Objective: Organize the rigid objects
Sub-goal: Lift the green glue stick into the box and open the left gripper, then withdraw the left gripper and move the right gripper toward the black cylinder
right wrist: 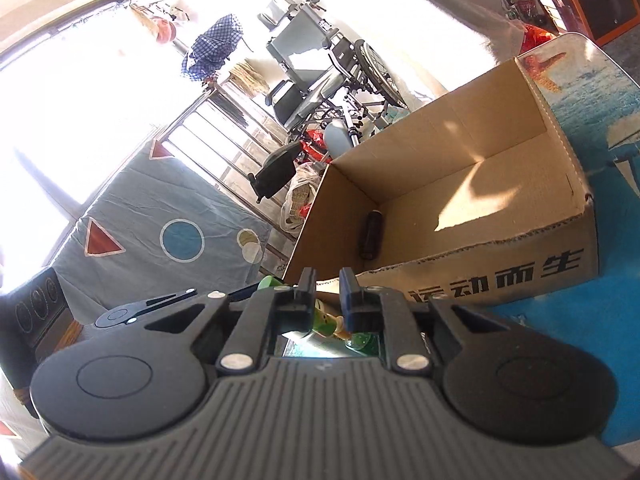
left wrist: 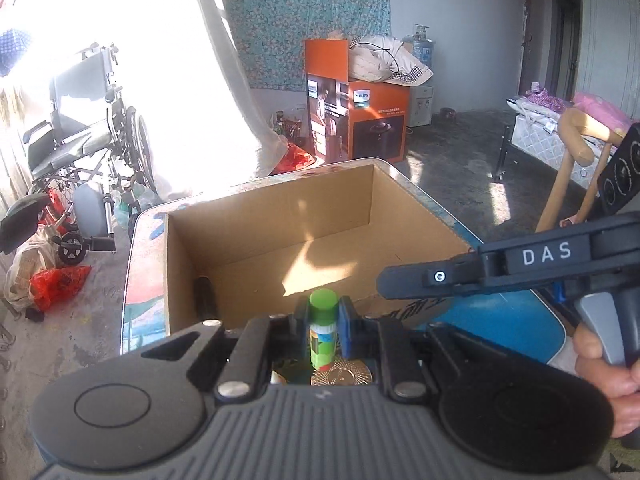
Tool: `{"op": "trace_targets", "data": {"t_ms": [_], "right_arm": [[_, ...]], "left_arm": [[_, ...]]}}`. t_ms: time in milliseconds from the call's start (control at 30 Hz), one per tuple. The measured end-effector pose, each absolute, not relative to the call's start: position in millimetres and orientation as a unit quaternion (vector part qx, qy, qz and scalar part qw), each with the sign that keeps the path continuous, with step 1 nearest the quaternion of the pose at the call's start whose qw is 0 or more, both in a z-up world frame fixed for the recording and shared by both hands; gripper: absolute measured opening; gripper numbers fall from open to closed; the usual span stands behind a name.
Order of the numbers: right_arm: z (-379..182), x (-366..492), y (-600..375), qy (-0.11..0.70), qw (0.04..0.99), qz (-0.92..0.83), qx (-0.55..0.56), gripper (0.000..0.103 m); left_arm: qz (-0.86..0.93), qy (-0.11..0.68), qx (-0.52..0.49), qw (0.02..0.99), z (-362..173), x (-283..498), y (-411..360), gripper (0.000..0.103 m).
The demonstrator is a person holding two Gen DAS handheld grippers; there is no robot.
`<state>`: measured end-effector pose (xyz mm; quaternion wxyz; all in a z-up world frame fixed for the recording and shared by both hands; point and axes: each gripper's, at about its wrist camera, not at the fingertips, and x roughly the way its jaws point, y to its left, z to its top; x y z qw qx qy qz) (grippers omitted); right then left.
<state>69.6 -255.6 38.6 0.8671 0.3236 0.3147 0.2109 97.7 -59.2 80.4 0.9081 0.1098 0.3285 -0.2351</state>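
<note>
Standing upright between my left gripper's (left wrist: 324, 320) closed jaws, the green-capped tube (left wrist: 323, 330) sits just short of the cardboard box's (left wrist: 280, 216) near wall, long axis vertical. My right gripper (right wrist: 328, 296), beside it, pinches a small green bottle (right wrist: 326, 322) (tilted, part hidden). Inside, a dark cylinder (right wrist: 370, 234) lies along the left wall; remaining floor is free.
</note>
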Motion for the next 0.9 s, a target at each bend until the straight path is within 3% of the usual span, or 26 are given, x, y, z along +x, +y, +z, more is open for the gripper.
{"op": "trace_targets", "data": {"t_ms": [133, 300, 633, 900], "right_arm": [[45, 129, -249, 0.333, 0.856, 0.218, 0.33, 0.018], [37, 189, -248, 0.352, 0.854, 0.193, 0.332, 0.024], [10, 225, -254, 0.371, 0.846, 0.18, 0.339, 0.03], [2, 222, -269, 0.36, 0.851, 0.168, 0.343, 0.035]], "left_arm": [[-0.214, 0.381, 0.087, 0.895, 86, 156, -57, 0.016], [-0.182, 0.482, 0.081, 0.853, 52, 238, -57, 0.016], [-0.13, 0.548, 0.124, 0.817, -6, 321, -71, 0.016], [-0.108, 0.521, 0.122, 0.838, -6, 340, -79, 0.036]]}}
